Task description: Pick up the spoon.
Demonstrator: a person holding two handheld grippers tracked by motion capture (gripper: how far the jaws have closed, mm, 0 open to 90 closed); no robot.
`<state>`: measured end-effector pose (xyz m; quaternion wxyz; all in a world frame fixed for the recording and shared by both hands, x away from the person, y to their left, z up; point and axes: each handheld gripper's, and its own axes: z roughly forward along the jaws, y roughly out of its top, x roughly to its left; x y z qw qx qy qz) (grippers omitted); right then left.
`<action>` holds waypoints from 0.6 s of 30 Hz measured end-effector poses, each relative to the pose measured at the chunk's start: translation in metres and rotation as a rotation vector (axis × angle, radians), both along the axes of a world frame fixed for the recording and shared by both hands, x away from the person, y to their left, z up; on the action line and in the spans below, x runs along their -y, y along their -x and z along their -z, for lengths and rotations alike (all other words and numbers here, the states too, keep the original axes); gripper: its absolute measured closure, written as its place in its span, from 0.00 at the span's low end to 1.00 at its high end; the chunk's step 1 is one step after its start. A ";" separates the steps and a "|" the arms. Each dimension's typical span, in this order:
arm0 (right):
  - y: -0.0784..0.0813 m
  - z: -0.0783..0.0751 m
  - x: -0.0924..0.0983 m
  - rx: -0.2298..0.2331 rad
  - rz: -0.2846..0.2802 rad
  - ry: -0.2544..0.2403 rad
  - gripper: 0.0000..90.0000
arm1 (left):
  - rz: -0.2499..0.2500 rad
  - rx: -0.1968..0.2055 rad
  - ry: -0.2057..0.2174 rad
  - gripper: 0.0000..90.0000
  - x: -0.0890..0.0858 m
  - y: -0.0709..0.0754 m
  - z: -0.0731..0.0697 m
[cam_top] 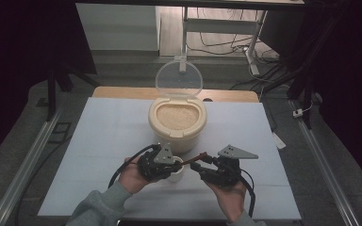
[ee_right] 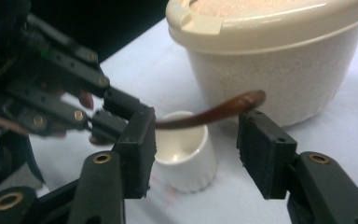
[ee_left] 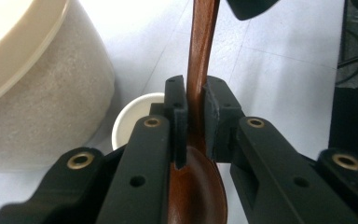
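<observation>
My left gripper (cam_top: 181, 162) is shut on the neck of a brown wooden spoon (ee_left: 203, 42), whose bowl (ee_left: 196, 186) lies between the gripper's arms. The spoon's handle (ee_right: 214, 112) reaches across above a small white cup (ee_right: 186, 154) toward my right gripper (ee_right: 196, 135). That gripper stands open, with the handle's end (ee_right: 252, 99) just over its right pad and no pad pressing on it. In the high view both grippers meet over the cup (cam_top: 175, 175), the right gripper (cam_top: 199, 162) facing the left. Behind them stands a cream rice container (cam_top: 153, 125).
The container's clear lid (cam_top: 179, 79) stands open at the back, and rice fills it to near the rim. Its wall (ee_left: 37, 93) is close to the left gripper. The pale table board (cam_top: 103, 141) stretches to both sides, with metal rails (cam_top: 28, 160) beyond.
</observation>
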<state>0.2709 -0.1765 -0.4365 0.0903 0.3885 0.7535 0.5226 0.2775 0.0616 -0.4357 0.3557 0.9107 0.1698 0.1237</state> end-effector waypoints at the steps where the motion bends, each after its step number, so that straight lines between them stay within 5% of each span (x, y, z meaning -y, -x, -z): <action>1: 0.000 0.000 0.000 -0.003 0.008 -0.018 0.55 | -0.004 0.009 0.000 0.89 0.001 0.001 0.000; 8: 0.001 0.003 -0.003 0.004 0.040 -0.085 0.64 | -0.040 0.096 -0.020 0.89 0.013 0.011 0.004; 18: 0.002 0.002 0.000 0.023 0.029 -0.152 0.72 | -0.054 0.131 0.007 0.89 0.013 0.017 0.001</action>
